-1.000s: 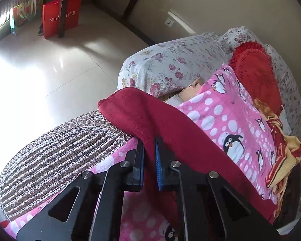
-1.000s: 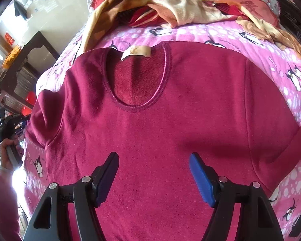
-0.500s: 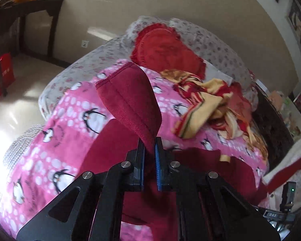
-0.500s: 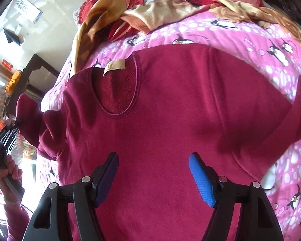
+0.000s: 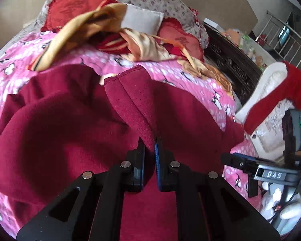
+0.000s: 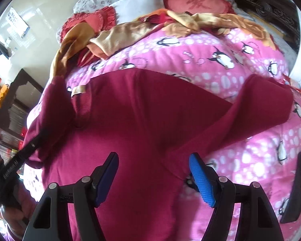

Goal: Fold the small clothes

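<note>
Left claw [image 5: 149, 140] pinching sleeve [image 5: 130, 100] over maroon top [image 6: 130, 120]; right claw [image 6: 153, 160] spread above

Bare pink penguin quilt [image 6: 250, 160] lies open right of the maroon sweater [image 6: 140, 130]; crumpled orange-yellow garments [image 6: 120, 34] and red cushions [image 6: 196, 2] crowd its head edge.

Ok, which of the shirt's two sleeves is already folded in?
The one pinched in the left gripper: that sleeve is drawn across the chest of the maroon shirt. The other sleeve lies stretched out on the penguin blanket; the right gripper hangs open.
</note>
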{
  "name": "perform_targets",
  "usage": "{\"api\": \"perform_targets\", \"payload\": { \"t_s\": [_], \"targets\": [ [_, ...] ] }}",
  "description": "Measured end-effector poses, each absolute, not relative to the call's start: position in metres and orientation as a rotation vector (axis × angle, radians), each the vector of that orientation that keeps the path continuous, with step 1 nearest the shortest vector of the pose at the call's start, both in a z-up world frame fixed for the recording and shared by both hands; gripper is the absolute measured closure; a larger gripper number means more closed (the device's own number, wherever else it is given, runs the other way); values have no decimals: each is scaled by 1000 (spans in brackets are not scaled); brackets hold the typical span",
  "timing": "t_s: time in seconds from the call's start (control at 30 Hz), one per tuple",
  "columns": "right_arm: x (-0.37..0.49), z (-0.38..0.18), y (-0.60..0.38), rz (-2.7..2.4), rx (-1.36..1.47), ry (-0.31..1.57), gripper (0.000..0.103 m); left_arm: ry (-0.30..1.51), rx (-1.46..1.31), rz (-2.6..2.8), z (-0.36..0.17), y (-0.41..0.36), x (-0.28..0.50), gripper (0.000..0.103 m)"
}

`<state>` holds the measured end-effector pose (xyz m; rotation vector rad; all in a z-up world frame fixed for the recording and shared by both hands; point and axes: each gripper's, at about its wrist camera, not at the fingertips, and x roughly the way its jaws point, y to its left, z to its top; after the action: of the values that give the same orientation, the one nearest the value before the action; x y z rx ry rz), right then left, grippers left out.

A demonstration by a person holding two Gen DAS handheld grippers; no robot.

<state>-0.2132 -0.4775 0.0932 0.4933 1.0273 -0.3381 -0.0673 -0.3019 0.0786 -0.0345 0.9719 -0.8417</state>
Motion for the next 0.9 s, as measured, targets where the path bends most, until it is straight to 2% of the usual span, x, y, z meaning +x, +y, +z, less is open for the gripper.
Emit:
{"api": "perform_targets", "payload": {
  "t_s": [0.1, 0.2, 0.3, 0.37, 0.4, 0.57, 0.73, 0.83, 0.9],
  "targets": [
    [-218, 90, -486, -318, 541, 1033, 32, 1027, 35, -878, 64, -321, -82, 93],
    [-220, 90, -492, -303, 571, 1015, 32, 1044, 54, -927, 69, -315, -90, 84],
    [-214, 93, -488, -271, 571, 992, 32, 966, 73, -913, 87, -285, -94, 72],
    [-208, 94, -483, -238, 567, 990, 32, 909, 72, -864, 98, -255, -92, 54],
    [-203, 94, -479, -228, 557, 995, 32, 886, 71, -820, 101, -240, -87, 50],
    [-185, 81, -468, -236, 523, 1022, 32, 863, 130, -576, 90, -182, -58, 49],
    [-172, 60, -472, -309, 452, 1069, 32, 935, 81, -484, 66, -147, -39, 49],
    [-167, 51, -480, -335, 448, 1064, 43, 971, 56, -483, 54, -143, -39, 49],
    [-164, 47, -479, -327, 428, 1053, 44, 980, 70, -478, 53, -144, -38, 49]
  ]
}}
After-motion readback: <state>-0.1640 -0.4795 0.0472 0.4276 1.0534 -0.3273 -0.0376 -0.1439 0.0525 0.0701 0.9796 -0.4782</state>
